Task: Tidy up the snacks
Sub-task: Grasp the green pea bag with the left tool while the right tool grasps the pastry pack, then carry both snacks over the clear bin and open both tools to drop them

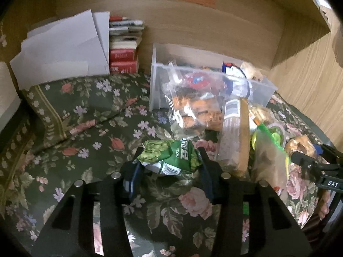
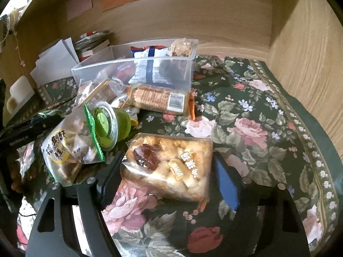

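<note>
My left gripper (image 1: 169,160) is shut on a green snack packet (image 1: 169,157), held just above the floral cloth. My right gripper (image 2: 169,169) is shut on a clear bag of golden puffed snacks (image 2: 169,167), also low over the cloth. A clear plastic bin (image 1: 257,85) stands ahead at the back wall and holds several snack packs; it also shows in the right wrist view (image 2: 171,72). A pile of snacks lies in front of it: a cracker pack (image 2: 158,99), a green jelly cup (image 2: 111,126) and a clear zip bag (image 2: 70,147).
A floral tablecloth (image 1: 85,128) covers the table. White papers (image 1: 64,49) and a stack of books (image 1: 124,47) stand at the back left. Wooden walls (image 2: 300,53) close in the back and right side. A white mug (image 2: 19,92) sits at far left.
</note>
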Demonstrator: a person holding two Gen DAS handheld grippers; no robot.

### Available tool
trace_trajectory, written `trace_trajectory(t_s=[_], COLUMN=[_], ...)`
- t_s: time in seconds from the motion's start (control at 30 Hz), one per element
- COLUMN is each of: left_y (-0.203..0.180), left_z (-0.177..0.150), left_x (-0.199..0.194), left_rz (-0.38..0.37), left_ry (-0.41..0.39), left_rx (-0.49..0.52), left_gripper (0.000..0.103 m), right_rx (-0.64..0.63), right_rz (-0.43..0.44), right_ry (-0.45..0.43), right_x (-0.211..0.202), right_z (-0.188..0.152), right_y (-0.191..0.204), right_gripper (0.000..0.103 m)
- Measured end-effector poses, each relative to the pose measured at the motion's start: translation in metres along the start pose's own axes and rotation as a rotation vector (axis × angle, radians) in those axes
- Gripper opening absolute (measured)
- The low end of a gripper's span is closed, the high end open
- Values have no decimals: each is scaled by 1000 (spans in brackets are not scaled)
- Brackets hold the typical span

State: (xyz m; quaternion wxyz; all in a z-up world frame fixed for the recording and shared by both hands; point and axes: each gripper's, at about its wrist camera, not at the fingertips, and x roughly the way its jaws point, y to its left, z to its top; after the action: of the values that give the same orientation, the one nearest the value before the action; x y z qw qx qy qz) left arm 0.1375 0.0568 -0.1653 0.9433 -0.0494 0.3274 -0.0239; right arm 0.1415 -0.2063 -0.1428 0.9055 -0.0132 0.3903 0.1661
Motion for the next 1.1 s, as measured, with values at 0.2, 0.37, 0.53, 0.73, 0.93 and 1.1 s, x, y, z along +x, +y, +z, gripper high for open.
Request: trace_trajectory(t_s=[0.2, 0.37, 0.53, 0.73, 0.93, 1.1], left_y=[-3, -10, -20, -26, -28, -28], left_z=[16, 34, 56, 81, 105, 125], left_x=[-19, -34, -46, -54, -52, -45], left_rz=[-8, -18, -21, -23, -18, -12], left_ry=[-58, -106, -164, -216, -242, -256], left_rx=[14, 40, 63, 79, 83, 81], left_gripper=[48, 48, 48, 48, 48, 48], right_rx=[-10, -34, -68, -102, -107, -137], right_rz=[-13, -4, -3, 1, 30, 47], right_ry=[-68, -127, -188, -261, -301, -306], right_x=[-17, -27, -36, -43, -42, -33], right_z=[16, 39, 60, 86, 108, 127], right_y=[-2, 0, 9, 20, 27, 37], right_gripper=[76, 76, 76, 76, 76, 76])
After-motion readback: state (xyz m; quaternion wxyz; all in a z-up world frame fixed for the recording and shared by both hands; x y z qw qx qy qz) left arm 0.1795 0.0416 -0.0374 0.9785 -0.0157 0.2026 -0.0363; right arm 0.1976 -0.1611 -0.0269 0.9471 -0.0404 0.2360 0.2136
